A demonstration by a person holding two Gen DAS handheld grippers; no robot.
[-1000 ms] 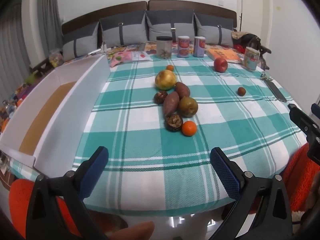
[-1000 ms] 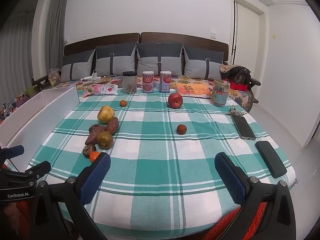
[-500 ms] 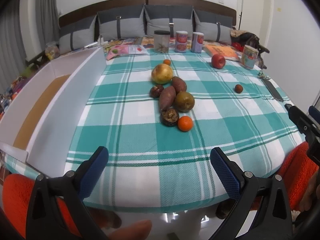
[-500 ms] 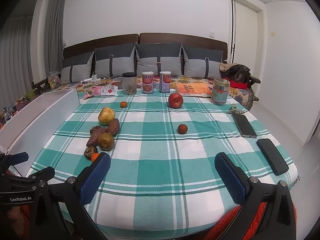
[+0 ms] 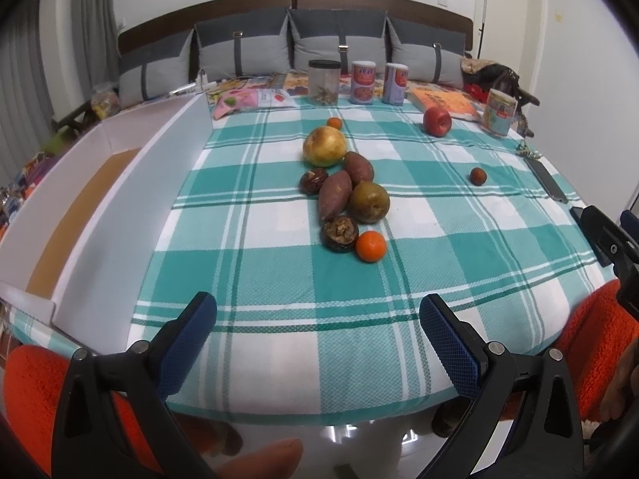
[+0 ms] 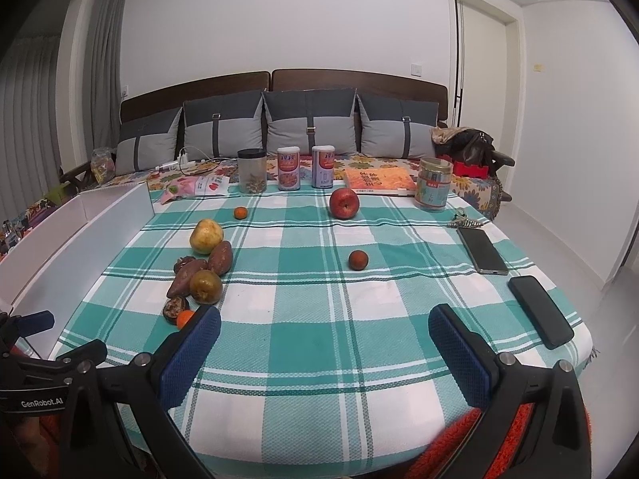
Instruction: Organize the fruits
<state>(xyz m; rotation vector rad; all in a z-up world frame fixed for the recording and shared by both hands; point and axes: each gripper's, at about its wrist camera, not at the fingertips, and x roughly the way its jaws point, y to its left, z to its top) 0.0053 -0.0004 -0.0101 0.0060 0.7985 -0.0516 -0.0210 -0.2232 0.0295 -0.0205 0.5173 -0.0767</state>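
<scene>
A cluster of fruit lies mid-table on the green checked cloth: a yellow pear [image 5: 324, 146], two sweet potatoes [image 5: 334, 194], a brownish-green fruit [image 5: 370, 202], a dark shrivelled fruit [image 5: 339, 234] and a small orange [image 5: 371, 246]. A red apple [image 5: 437, 121], a tiny orange [image 5: 334, 122] and a small dark red fruit [image 5: 477, 176] lie apart, further back and right. My left gripper [image 5: 317, 319] is open at the near edge, holding nothing. My right gripper [image 6: 324, 333] is also open and empty, right of the cluster [image 6: 199, 271].
A long white box [image 5: 100, 199] with a brown floor runs along the left side. Jars and cans [image 5: 363, 82], a book [image 6: 379, 179] and a green-labelled jar [image 6: 433, 185] stand at the back. Two phones [image 6: 539, 311] lie on the right edge. Cushions line the wall.
Both views have shifted slightly; the left gripper has moved a little closer to the fruit cluster. The fruit has not moved and both grippers stay open.
</scene>
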